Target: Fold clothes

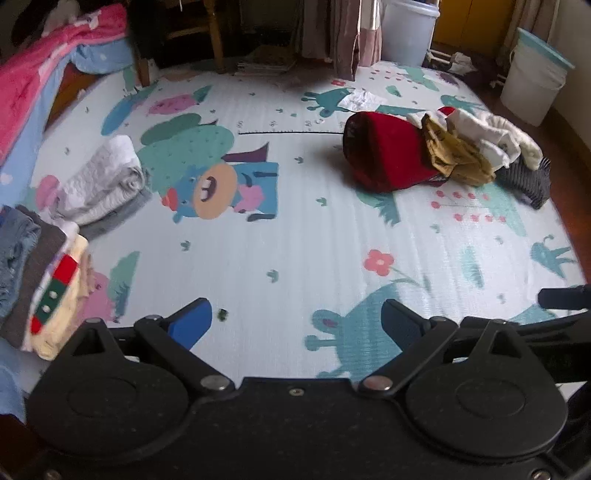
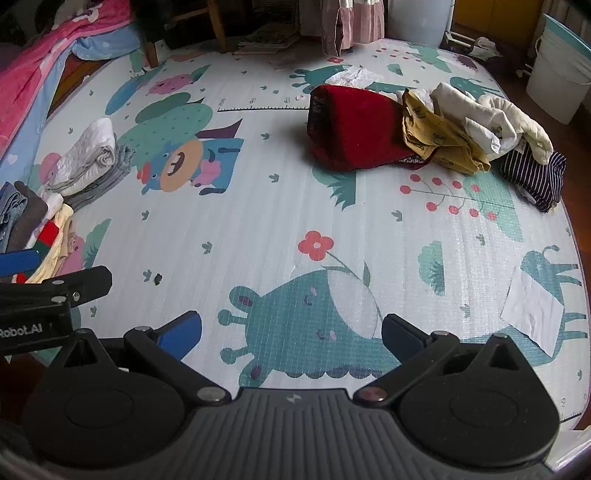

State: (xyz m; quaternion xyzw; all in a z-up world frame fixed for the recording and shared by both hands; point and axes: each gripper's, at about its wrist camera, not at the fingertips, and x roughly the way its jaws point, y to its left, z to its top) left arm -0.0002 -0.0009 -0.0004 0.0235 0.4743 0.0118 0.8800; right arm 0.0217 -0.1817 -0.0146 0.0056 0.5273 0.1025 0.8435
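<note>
A heap of unfolded clothes lies at the far right of the cartoon play mat [image 1: 295, 236]: a red garment [image 1: 388, 151], a mustard one [image 1: 454, 155], cream ones [image 1: 495, 136] and a dark striped one [image 2: 535, 173]. The red garment also shows in the right wrist view [image 2: 354, 125]. A folded stack [image 1: 48, 280] sits at the left edge, with a rolled white and grey pile [image 1: 103, 181] behind it. My left gripper [image 1: 295, 325] is open and empty over the mat's near part. My right gripper [image 2: 291, 332] is open and empty beside it.
A white paper sheet [image 2: 532, 314] lies on the mat at the right. White bins [image 1: 532, 85] stand past the mat's far right. A chair [image 1: 207, 33] and curtain stand at the back. Pink and blue bedding [image 1: 33, 77] lies along the left. A small dark speck [image 1: 222, 314] lies on the mat.
</note>
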